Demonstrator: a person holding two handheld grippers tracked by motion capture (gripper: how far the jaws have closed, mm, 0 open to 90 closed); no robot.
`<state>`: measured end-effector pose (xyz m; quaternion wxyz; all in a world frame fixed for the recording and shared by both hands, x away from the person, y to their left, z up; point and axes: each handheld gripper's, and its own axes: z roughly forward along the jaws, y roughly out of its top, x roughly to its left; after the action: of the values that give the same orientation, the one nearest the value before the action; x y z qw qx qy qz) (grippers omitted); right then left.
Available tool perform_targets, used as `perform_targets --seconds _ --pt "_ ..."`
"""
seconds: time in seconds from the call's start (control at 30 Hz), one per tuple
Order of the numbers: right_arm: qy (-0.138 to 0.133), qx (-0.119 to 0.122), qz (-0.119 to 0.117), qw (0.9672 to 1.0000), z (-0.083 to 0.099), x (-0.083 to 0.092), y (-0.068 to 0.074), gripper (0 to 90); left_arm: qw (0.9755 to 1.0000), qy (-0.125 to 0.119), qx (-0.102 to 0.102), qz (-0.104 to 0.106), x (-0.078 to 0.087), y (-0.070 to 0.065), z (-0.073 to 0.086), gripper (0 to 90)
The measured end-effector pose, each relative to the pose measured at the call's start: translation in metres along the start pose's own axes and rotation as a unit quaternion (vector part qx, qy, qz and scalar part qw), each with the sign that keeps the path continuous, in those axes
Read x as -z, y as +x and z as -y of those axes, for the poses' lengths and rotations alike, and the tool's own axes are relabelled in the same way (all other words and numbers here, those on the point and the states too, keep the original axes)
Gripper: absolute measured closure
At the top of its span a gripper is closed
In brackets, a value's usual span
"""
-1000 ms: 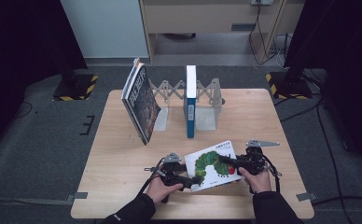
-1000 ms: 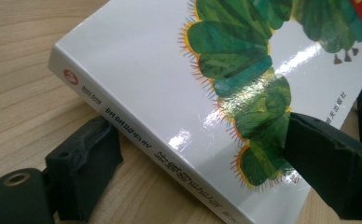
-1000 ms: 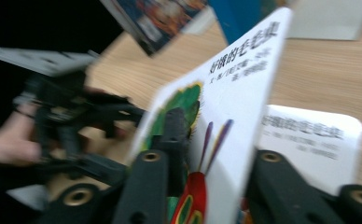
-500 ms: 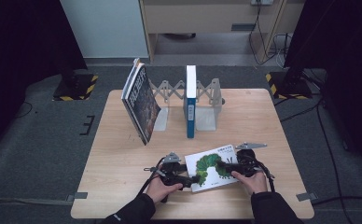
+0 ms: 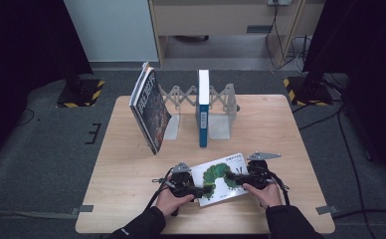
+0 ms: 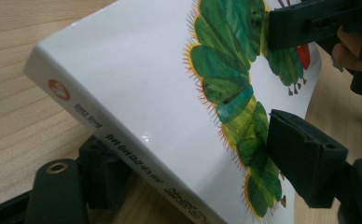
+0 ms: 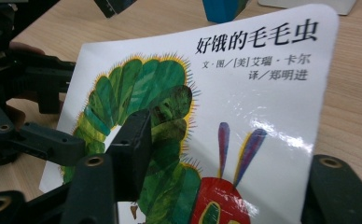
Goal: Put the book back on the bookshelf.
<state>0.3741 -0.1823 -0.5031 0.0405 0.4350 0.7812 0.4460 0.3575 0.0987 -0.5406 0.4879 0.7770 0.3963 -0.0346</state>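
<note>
A white picture book [image 5: 222, 178] with a green caterpillar on its cover lies at the table's front, between my two grippers. My left gripper [image 5: 200, 191] has its jaws around the spine side. In the left gripper view one jaw sits under the spine [image 6: 100, 140] and the other rests on the cover, so that edge is lifted; the left gripper [image 6: 202, 168] has just been closing on the book. My right gripper [image 5: 235, 179] reaches over the book's right side. In the right gripper view its jaws [image 7: 235, 163] stand apart over the cover [image 7: 263, 93], having just been opening.
A metal expanding book rack [image 5: 222, 105] stands at the table's middle back. A blue and white book [image 5: 203, 107] stands upright in it, and a dark book [image 5: 150, 110] leans at its left end. Bare wood lies left and right of the hands.
The right gripper slid a little left over the book and its jaws came apart. The left hand stayed put at the spine.
</note>
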Motion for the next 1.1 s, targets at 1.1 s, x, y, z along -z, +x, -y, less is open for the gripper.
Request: perform_targets --seconds 1.1 --pt "0.04 -0.024 0.068 0.9966 0.011 -0.001 -0.01 29.0 0.9996 -0.005 0.028 -0.007 0.001 0.0 0.0 34.1"
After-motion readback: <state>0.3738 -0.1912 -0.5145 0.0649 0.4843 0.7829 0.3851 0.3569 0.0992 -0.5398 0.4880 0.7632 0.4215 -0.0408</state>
